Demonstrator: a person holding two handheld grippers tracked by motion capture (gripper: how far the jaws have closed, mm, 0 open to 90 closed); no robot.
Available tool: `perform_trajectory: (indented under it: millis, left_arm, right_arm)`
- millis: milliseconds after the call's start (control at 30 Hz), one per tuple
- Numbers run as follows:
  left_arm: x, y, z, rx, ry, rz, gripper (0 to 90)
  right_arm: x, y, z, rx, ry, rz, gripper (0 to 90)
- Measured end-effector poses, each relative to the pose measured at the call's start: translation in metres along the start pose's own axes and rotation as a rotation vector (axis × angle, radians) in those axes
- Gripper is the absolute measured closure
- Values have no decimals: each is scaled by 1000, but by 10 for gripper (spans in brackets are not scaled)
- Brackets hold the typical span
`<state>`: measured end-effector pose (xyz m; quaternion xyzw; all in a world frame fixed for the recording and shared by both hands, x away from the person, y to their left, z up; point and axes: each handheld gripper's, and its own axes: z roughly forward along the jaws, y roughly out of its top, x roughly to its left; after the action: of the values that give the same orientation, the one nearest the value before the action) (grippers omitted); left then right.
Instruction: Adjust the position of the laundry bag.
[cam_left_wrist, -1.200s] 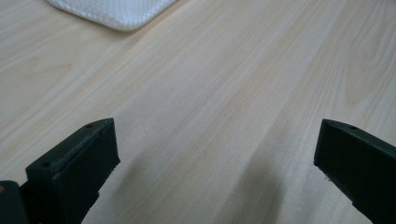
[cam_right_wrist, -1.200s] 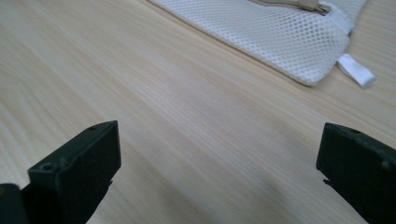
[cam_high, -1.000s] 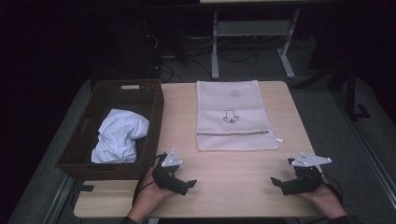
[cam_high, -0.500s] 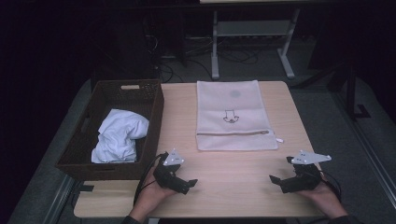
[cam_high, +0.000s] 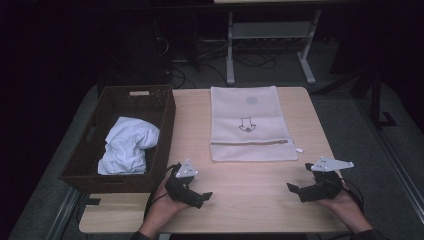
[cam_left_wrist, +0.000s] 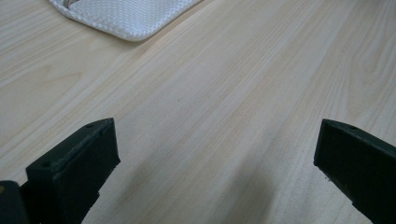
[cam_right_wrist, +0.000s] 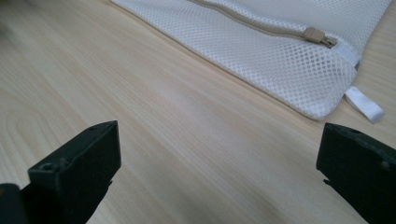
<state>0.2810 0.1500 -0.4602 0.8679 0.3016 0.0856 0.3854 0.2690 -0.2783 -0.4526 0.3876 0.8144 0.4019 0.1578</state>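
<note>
Mesh bag (cam_high: 252, 123) flat on pale wooden table (cam_high: 250, 200)

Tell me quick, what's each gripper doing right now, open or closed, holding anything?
Left gripper: open, jaws wide apart, holding nothing.
Right gripper: open, jaws wide apart, holding nothing.

High view: fixed above the near edge, facing forward and down, far enough to take in the whole table (cam_high: 250, 200), basket (cam_high: 120, 97) and floor beyond. Left gripper view: low over the wood, close, facing a corner of the mesh bag (cam_left_wrist: 130, 18). Right gripper view: equally low, facing the bag's zipper end (cam_right_wrist: 317, 35). All three share bag and tabletop.
</note>
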Motion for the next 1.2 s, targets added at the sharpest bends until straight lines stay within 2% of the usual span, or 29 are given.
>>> perform_trajectory:
  millis: [167,233,467,567,900,1000,1200]
  left_arm:
    - [0,0,0,2,1,2,0]
    - [-1,0,0,-1,1,1,0]
    - [-2,-1,-1,3,-7,8,0]
    - [-2,-1,-1,4,-7,10,0]
    - [-5,-2,-2,6,-15,17,0]
    - [-5,-2,-2,7,-15,20,0]
    - [-6,-2,-2,8,-21,22,0]
  right_arm:
    - [-2,5,2,-1,-1,3,0]
    - [-2,9,4,1,-10,-15,0]
    - [-3,18,12,7,-5,-24,0]
    - [-3,20,14,3,2,-12,0]
    - [-4,34,22,6,7,-30,0]
    - [-5,36,24,8,10,-19,0]
    - [-4,44,27,7,12,-26,0]
